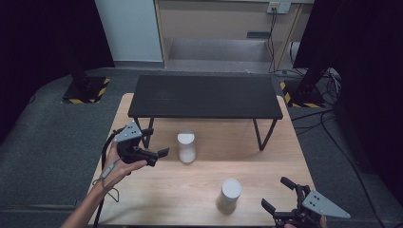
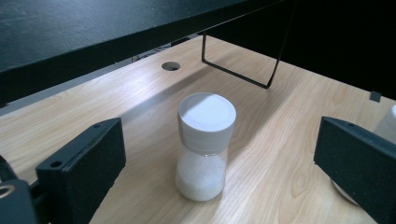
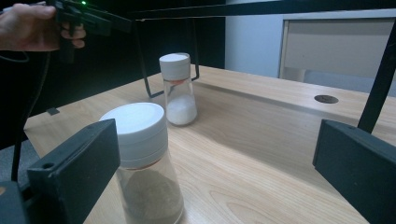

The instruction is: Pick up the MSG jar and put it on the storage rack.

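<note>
Presently: salt shaker upright mid-counter, left tool at its 9 o'clock, jaws apart to straddle it; pepper shaker at 5 o'clock, right tool likewise apart.

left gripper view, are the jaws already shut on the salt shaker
No, the left hand-held gripper is open, its jaws wide apart on either side of the salt shaker without touching it.

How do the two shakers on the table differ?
The far shaker holds white grains, filling under half of it; the near shaker holds brownish powder. The far shaker stands in front of the open left gripper, the near one by the open right gripper. Both stand upright, clear-bodied, with white caps.
</note>
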A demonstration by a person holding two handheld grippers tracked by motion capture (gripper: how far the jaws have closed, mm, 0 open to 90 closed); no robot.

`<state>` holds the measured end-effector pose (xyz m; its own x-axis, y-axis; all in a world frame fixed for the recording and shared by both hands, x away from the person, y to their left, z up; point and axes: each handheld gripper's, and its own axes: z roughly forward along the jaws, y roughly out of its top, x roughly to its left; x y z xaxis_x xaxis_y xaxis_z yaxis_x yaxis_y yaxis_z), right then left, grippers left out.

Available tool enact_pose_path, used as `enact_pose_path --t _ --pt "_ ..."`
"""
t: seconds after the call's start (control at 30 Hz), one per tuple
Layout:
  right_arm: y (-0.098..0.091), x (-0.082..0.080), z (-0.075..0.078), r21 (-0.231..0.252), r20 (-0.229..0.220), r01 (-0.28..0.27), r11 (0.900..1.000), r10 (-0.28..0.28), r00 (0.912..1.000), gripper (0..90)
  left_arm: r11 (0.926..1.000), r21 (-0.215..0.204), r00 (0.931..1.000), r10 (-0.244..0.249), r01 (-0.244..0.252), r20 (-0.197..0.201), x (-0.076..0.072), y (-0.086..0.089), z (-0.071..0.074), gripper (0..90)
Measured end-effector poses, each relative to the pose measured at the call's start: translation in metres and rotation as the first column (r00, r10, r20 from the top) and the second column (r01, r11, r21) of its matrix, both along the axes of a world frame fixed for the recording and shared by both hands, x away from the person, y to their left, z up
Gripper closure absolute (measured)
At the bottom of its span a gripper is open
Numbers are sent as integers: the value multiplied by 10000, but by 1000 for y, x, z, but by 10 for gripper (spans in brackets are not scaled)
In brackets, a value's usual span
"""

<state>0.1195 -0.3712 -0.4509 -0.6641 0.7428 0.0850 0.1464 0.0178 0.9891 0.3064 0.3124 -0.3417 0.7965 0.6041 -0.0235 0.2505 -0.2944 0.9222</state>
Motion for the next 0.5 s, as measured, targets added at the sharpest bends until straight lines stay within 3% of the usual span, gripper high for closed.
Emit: enact_pose_path --t 0.37,0.5 --pt "0 -1 0 28 6 51 10000 -51 10000 11 9968 761 9997 -245 250 -75 24 -29 -10 21" --pt "-1 -1 -1 68 -3 60 10000 -60 10000 11 9968 763 9995 -241 254 -183 34 -39 -17 22"
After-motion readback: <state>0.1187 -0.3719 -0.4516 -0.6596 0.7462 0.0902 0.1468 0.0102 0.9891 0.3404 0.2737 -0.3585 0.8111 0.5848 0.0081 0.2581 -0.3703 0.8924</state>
